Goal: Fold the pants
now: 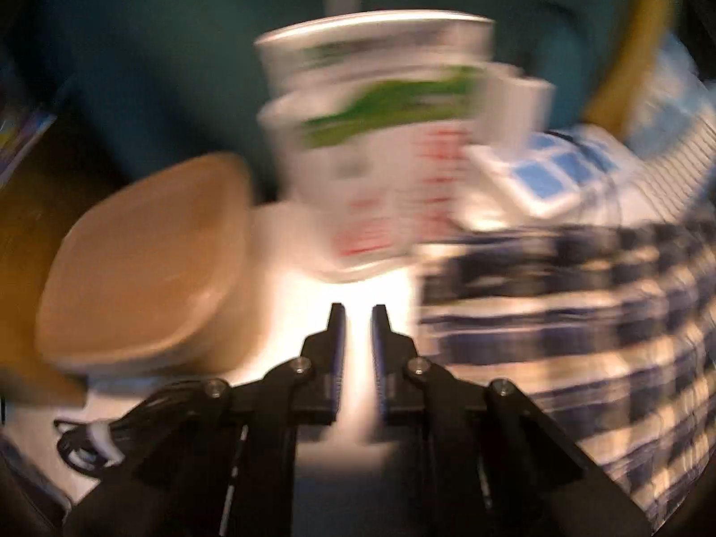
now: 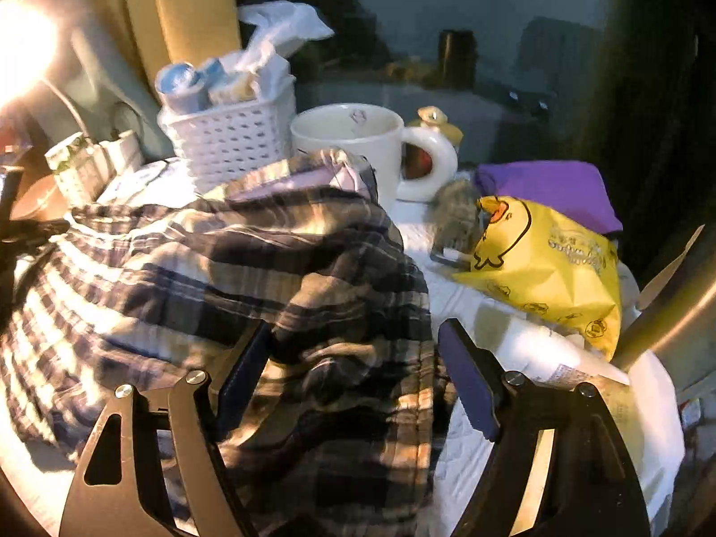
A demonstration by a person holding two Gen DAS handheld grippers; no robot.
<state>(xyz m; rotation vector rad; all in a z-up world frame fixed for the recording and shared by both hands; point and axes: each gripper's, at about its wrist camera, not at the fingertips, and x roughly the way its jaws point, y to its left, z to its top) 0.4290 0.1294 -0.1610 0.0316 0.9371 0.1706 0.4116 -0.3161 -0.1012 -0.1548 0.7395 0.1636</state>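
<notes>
The plaid pants (image 2: 250, 268) are lying bunched in a heap on the white-covered table (image 2: 470, 304), filling its middle and reaching toward the near edge. In the left wrist view, which is badly blurred, the same cloth is spreading along the table's right side.

The left gripper (image 1: 358, 313) is hanging over a bare bright strip of the table, its jaws drawn close with only a thin gap between them and nothing caught there; the pants are lying just beside its right finger, apart from it as far as the blur allows. A tan lidded dish (image 1: 143, 268) is sitting at the table's left edge, and a white printed carton (image 1: 376, 143) is standing toward the far edge beyond the fingertips.

The right gripper (image 2: 353, 335) is standing with jaws spread wide, a fold of the pants rising between them; the pads are not pressing on the cloth.

Toward the far edge a white basket (image 2: 232, 138) and a white mug (image 2: 358, 143) are standing behind the heap. A yellow duck-printed pack (image 2: 550, 268) is lying near the right edge, with purple cloth (image 2: 550, 188) behind it.
</notes>
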